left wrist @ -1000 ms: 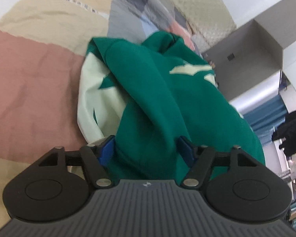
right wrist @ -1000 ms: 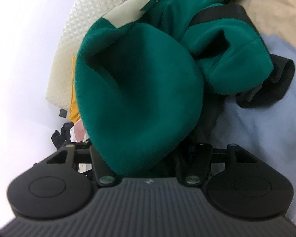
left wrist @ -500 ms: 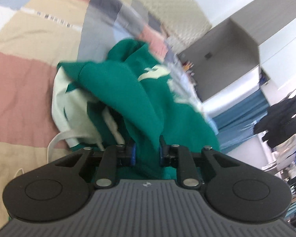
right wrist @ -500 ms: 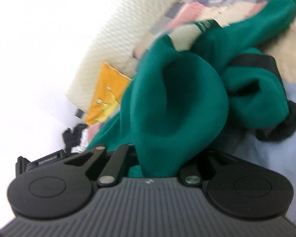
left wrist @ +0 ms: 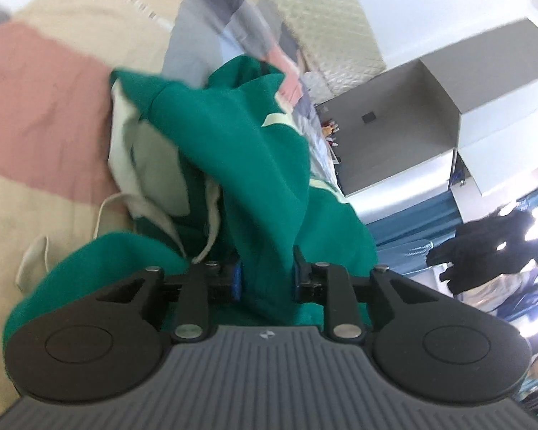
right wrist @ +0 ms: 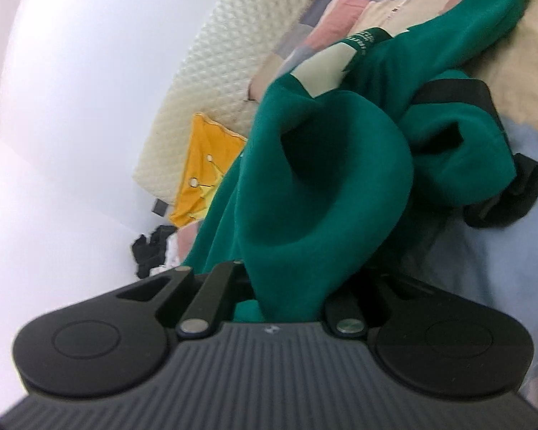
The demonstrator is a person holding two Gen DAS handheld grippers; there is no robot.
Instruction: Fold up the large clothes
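Now my left gripper point(left wrist: 265, 279) and right gripper point(right wrist: 287, 297) both pinch the green hoodie point(left wrist: 240, 165) bunched over the patchwork quilt point(left wrist: 50, 114).

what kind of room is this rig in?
Most likely a bedroom. The green hoodie lies on a patchwork quilt over a bed, with a cream quilted headboard against the wall and dark clothes hanging in the background.

The left gripper point(left wrist: 266, 279) has its blue-padded fingers point(left wrist: 235, 281) drawn close together, pinching a fold of the green hoodie point(left wrist: 233, 165). The right gripper point(right wrist: 287, 301) likewise clamps green fabric, its fingers mostly hidden beneath the cloth.
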